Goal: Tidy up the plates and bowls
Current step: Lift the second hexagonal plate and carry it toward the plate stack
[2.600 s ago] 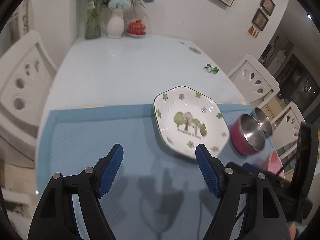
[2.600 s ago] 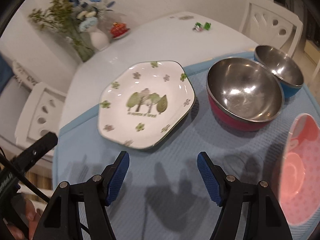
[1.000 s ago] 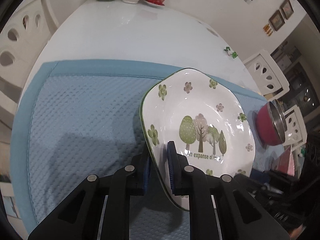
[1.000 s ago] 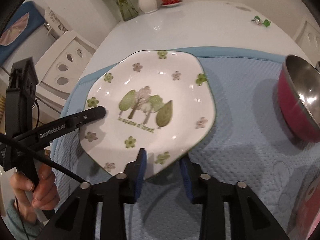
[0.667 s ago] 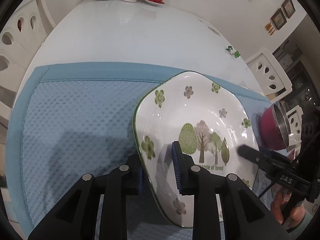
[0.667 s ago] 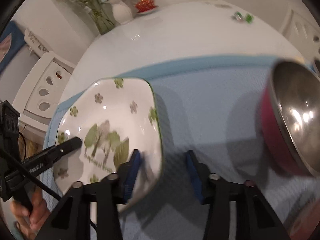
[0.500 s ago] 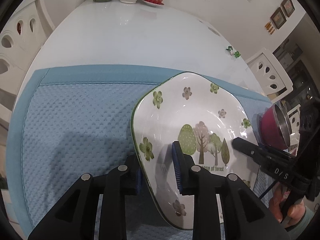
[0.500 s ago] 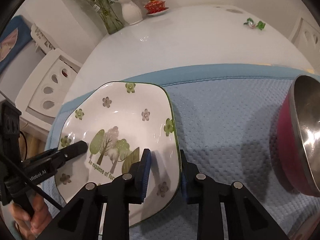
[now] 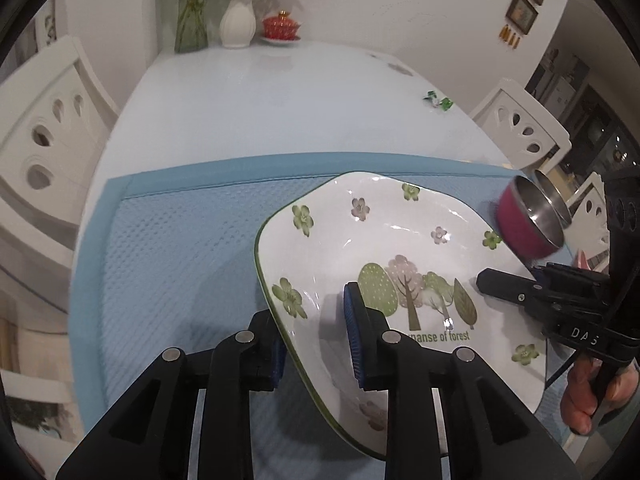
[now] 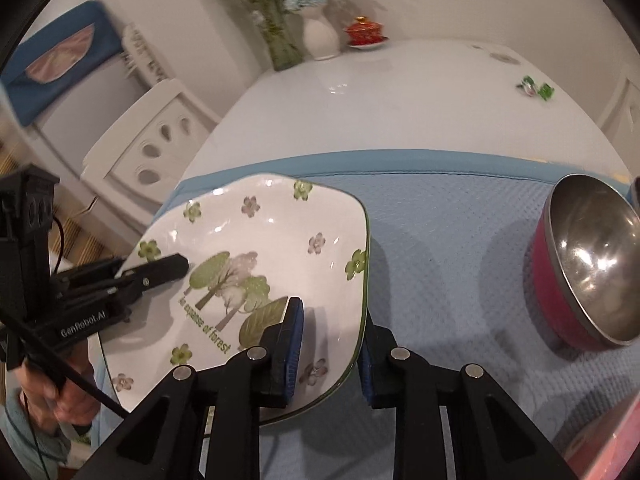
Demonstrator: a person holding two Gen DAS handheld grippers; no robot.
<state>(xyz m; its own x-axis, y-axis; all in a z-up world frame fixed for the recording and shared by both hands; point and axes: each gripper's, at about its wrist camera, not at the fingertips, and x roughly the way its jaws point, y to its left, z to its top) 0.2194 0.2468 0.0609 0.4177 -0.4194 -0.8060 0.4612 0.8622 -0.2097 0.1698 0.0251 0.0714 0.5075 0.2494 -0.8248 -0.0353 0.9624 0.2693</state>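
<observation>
Both grippers had hold of the white, roughly hexagonal ceramic plate printed with green trees and small flowers [image 9: 404,264]. The left gripper [image 9: 316,340] was pinched narrow on the plate's left rim, one blue pad on the face and the other beneath. The right gripper [image 10: 330,354] was clamped the same way on the opposite rim, near its corner. The plate looked tilted and at least partly lifted off the blue waffle-textured mat [image 9: 168,264] that covered the near end of the white worktop [image 9: 260,100].

The step in hand appeared to be carrying the plate to its place. Doing it well would mean moving both hands together, since two rigid grips on glazed ceramic could twist or slip if one hand led. The pads sat only a little way in from the edge, so the plate should be kept close to level and moved slowly.

The magenta bowl with a steel lining [image 10: 588,264] stood on the mat just to the right, near the right gripper; the path should stay clear of it.
</observation>
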